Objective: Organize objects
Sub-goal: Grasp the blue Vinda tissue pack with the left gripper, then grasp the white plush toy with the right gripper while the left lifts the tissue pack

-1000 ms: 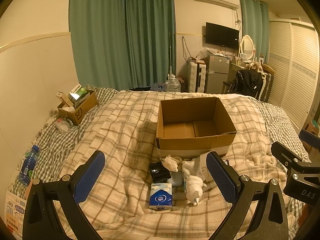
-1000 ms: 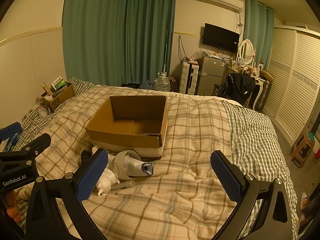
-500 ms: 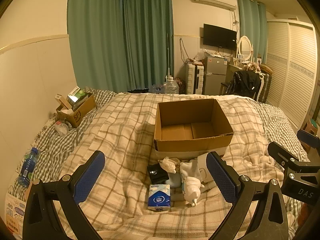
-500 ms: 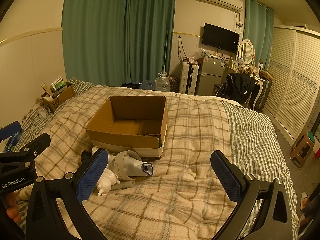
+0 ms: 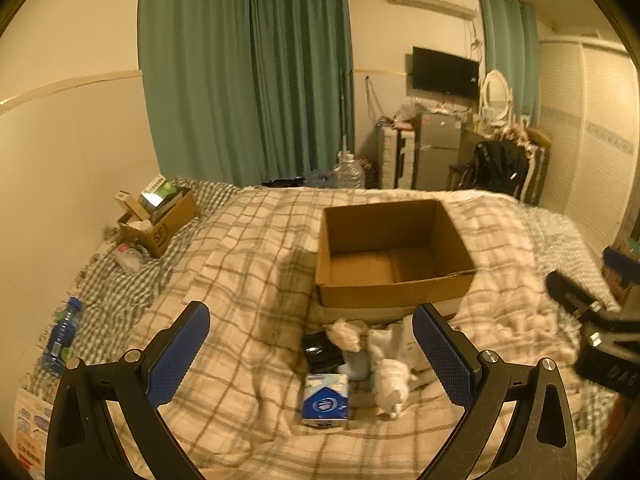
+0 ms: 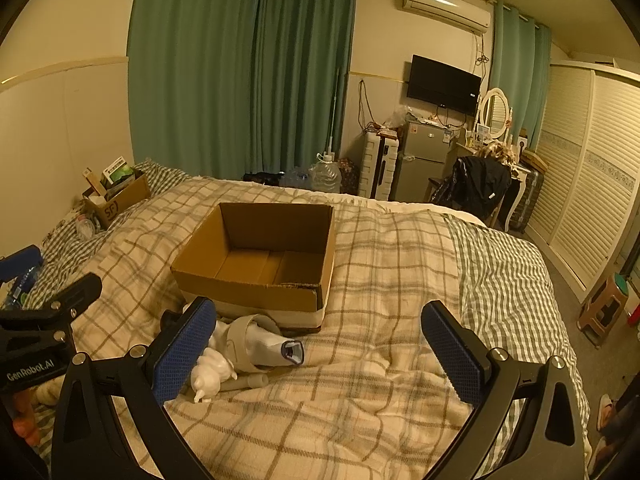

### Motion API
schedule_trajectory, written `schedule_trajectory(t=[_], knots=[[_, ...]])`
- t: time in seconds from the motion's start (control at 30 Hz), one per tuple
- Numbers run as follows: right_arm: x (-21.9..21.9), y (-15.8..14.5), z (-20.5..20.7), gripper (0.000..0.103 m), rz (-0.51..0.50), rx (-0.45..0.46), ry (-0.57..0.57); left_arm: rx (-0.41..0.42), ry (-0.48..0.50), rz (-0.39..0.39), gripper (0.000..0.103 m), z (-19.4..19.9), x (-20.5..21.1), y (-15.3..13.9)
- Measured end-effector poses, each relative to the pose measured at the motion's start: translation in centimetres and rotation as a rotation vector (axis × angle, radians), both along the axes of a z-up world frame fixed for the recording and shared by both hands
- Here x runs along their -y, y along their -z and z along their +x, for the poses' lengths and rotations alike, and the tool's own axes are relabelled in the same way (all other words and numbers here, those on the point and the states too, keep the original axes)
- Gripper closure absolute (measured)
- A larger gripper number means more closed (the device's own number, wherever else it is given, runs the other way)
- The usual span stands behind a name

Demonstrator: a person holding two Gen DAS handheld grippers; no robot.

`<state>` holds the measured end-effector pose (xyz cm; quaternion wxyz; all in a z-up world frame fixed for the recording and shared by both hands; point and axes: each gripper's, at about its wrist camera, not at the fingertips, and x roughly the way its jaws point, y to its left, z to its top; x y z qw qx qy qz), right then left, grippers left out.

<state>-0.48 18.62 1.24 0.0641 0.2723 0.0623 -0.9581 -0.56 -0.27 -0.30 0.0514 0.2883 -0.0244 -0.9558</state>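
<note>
A bed (image 5: 248,264) under a plaid blanket fills both views, and an open, empty cardboard box (image 5: 390,256) sits on it straight ahead of both grippers. The left gripper (image 5: 310,354) hangs above the blanket with its jaws spread wide and holding nothing; the right gripper (image 6: 316,346) is likewise wide apart and empty, over bare blanket. The loose objects lie in a cluster just short of the box's near wall. In the left wrist view they sit between the jaws, toward the right one: a blue-and-white tissue pack (image 5: 325,400) nearest, a black pouch (image 5: 322,352) beyond it, a crumpled white wad (image 5: 344,330) and a white figurine (image 5: 390,384). The right wrist view hides the pack and most of the pouch, but shows what the left view does not make out: a white hair dryer (image 6: 264,346) beside the figurine, just inside that gripper's left jaw.
</note>
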Motion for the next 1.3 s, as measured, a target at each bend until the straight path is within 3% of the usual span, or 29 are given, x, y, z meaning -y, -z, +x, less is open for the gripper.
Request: schedule_trajectory(t=[0.23,0.37,0.5,0.67,0.77,0.87,0.97,1.13,1.3], knots=[[0.0,2.7,-1.9,0.000,-0.002,0.071,-0.001,0.126,0.007,-0.017,0.000,-2.3,0.1,4.3],[0.4,5.4,-2.8,0.000,0.007,0.141,-0.021,0.267,0.010,-0.037,0.000,-4.2,0.2,9.1],[0.8,8.0,-3.8,0.000,0.009,0.207,-0.040,0.374,0.006,0.064,0.000,-5.3,1.5,12.4],[1.4,10.0,-4.9,0.000,0.008,0.272,-0.058,0.461,0.015,0.105,0.000,-6.5,1.5,15.1],[1.9,10.7,-5.3,0.000,0.015,0.297,-0.068,0.545,0.041,0.113,0.008,-7.3,1.1,17.2],[2.7,11.1,-5.6,0.000,0.041,0.313,-0.082,0.614,0.069,0.133,0.033,-7.7,0.8,18.9],[3.9,11.1,-5.5,0.001,0.083,0.314,-0.104,0.578,0.066,0.172,0.049,-7.0,1.4,17.9],[6.3,10.4,-5.7,0.001,0.079,0.324,-0.157,0.477,-0.002,0.221,0.050,-4.6,3.9,14.7],[10.1,11.7,-6.1,0.003,0.099,0.394,-0.206,0.402,-0.064,0.159,0.050,-3.0,5.9,12.1]])
